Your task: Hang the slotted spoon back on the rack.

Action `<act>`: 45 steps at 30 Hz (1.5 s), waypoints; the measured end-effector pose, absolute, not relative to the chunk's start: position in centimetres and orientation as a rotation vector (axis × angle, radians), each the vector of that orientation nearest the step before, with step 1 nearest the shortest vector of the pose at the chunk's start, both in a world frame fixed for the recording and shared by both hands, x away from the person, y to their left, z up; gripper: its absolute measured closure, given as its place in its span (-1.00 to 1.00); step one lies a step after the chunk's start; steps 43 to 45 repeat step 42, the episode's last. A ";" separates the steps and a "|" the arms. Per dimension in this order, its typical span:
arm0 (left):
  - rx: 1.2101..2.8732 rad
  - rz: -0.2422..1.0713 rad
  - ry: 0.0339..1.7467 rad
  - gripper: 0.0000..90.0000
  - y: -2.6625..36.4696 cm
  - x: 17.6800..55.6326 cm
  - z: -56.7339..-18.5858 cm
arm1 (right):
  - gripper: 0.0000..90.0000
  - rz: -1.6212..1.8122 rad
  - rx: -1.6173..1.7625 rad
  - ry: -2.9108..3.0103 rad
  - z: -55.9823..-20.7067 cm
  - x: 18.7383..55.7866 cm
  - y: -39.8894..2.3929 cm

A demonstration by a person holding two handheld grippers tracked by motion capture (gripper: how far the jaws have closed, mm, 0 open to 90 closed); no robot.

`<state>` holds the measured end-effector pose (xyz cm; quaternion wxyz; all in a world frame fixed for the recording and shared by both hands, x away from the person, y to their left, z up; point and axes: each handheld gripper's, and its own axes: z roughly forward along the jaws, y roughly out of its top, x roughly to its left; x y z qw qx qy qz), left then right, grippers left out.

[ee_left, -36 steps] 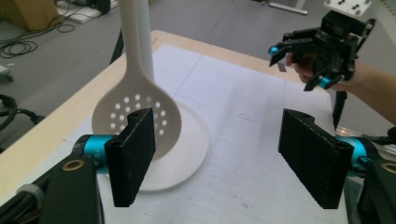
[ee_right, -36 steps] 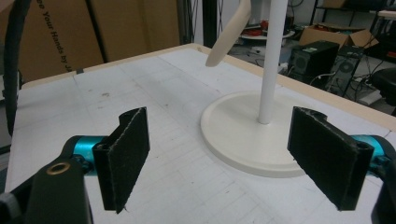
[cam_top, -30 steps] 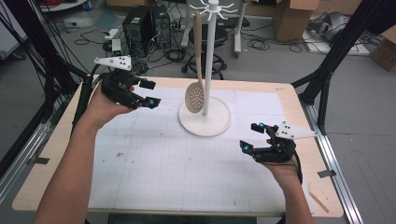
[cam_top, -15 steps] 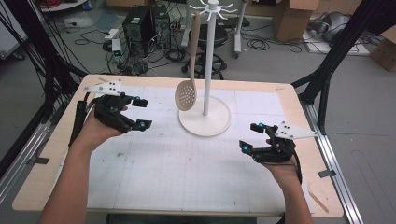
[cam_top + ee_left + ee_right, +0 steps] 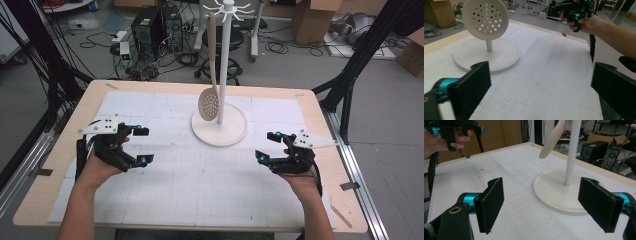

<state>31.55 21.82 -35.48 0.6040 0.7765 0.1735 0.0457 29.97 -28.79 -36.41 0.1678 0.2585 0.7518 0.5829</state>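
1. your left gripper sits low over the counter at its left side; its fingers have just been opening and stand wide apart, with nothing between them.
2. your right gripper rests low over the counter at its right side, fingers spread wide and empty.
3. the slotted spoon hangs from the top of the white stand, bowl downward, just beside the stand's post and above its round base.
4. the stand is at the counter's far middle, on the white gridded mat, between the two grippers and apart from both.
5. in the left gripper view the spoon's perforated bowl faces the camera.
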 end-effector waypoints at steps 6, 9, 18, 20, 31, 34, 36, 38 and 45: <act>1.806 0.115 0.388 -0.96 21.9 30.4 -36.5 | -0.56 1.643 0.731 2.162 -36.8 30.6 -28.4; 1.797 0.127 0.385 -0.96 22.3 30.1 -36.7 | -0.55 1.640 0.739 2.165 -36.9 30.6 -28.4; 1.800 0.160 0.399 -0.96 22.7 30.3 -36.8 | -0.56 1.647 0.756 2.142 -36.8 30.5 -28.8; 1.799 0.157 0.399 -0.96 22.7 30.3 -36.8 | -0.56 1.652 0.760 2.134 -36.7 30.5 -29.0; 1.800 0.157 0.406 -0.96 22.8 30.4 -36.9 | -0.56 1.648 0.757 2.137 -36.7 30.4 -29.0; 1.807 0.156 0.412 -0.96 22.7 30.5 -37.0 | -0.55 1.648 0.758 2.135 -36.7 30.4 -29.0; 1.810 0.154 0.409 -0.96 22.7 30.5 -37.0 | -0.55 1.646 0.758 2.136 -36.7 30.4 -29.1; 1.812 0.154 0.411 -0.96 22.7 30.6 -37.0 | -0.55 1.645 0.758 2.137 -36.7 30.4 -29.0; 1.819 0.149 0.417 -0.96 22.6 30.6 -37.1 | -0.55 1.637 0.756 2.147 -36.8 30.3 -29.0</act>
